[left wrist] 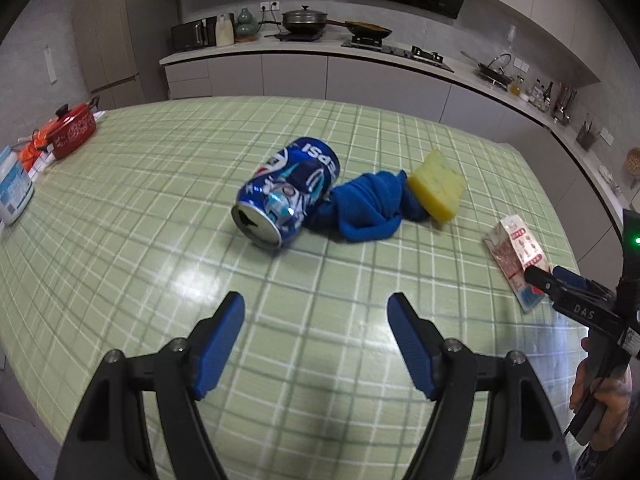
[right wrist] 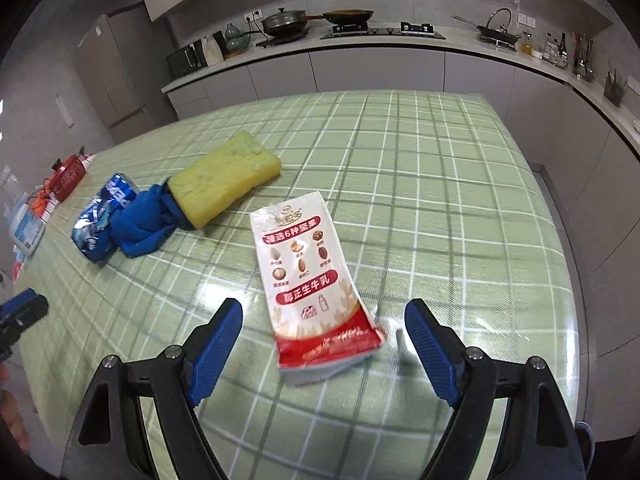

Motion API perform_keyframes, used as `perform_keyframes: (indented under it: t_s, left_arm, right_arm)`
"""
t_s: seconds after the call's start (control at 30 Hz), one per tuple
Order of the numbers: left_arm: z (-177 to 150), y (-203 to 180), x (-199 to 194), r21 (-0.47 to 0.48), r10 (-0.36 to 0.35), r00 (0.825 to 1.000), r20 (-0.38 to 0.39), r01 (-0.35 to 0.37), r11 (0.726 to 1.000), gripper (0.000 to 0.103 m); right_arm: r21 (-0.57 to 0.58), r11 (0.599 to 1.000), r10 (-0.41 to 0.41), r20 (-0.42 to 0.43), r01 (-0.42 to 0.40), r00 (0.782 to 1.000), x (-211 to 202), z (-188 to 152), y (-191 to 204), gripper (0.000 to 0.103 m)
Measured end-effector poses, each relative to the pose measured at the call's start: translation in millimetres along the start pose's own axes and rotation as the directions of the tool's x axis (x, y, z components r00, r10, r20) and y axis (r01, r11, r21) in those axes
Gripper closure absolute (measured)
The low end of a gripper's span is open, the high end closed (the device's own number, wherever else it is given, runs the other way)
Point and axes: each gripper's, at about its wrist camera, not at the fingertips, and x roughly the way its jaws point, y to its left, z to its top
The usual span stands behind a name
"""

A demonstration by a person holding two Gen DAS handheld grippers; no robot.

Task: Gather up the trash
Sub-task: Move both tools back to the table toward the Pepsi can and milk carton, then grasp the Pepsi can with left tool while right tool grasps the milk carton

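A dented blue Pepsi can (left wrist: 285, 193) lies on its side on the green checked tablecloth (left wrist: 160, 208), ahead of my left gripper (left wrist: 316, 300), which is open and empty. A blue cloth (left wrist: 368, 206) and a yellow sponge (left wrist: 438, 185) lie against the can. In the right wrist view a red and white milk carton (right wrist: 310, 284) lies flat; its near end sits between the blue fingers (right wrist: 222, 334) of my right gripper (right wrist: 324, 312), which stands open with the pads apart from the carton. The can (right wrist: 102, 220), cloth (right wrist: 142, 222) and sponge (right wrist: 224, 188) lie to the left there.
A red pot (left wrist: 74, 130), an orange cable and a white tub (left wrist: 14, 190) stand along the table's left edge. Behind the table runs a kitchen counter (left wrist: 304, 50) with pans and a stove. A hand (left wrist: 600, 396) holds the right gripper at the right.
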Motion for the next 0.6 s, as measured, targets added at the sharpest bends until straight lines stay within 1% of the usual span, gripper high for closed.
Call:
perform_keyframes:
  t_s: [0.07,0.2,0.37,0.43,0.6]
  left_arm:
    - [7.5,6.0,5.9,0.022,0.000,1.000,0.008,0.000,1.000,0.028]
    - [24.8,20.4,21.6,0.067,-0.027,1.000,0.001,0.027,0.997,0.028]
    - [45.9,36.5,39.7,0.115,-0.057,0.998,-0.012,0.058,0.992,0.028]
    - [53.6,42.4,48.7,0.131,-0.068,0.997,-0.024,0.070,0.989,0.028]
    - [66.4,44.9,67.9,0.162,-0.134,0.989,-0.069,0.144,0.976,0.028]
  right_arm:
    - [0.010,1.000,-0.014,-0.014,0.014,1.000,8.3,0.9,0.5,0.018]
    - [0.061,0.997,-0.036,-0.017,0.037,0.999,18.0,-1.0,9.9,0.018]
    - [0.111,0.990,-0.081,-0.025,0.084,0.996,24.9,1.6,33.3,0.018]
    - [0.134,0.987,-0.084,-0.024,0.087,0.996,26.4,2.0,42.4,0.018]
    - [0.173,0.979,-0.103,-0.026,0.106,0.994,30.9,5.0,61.5,0.018]
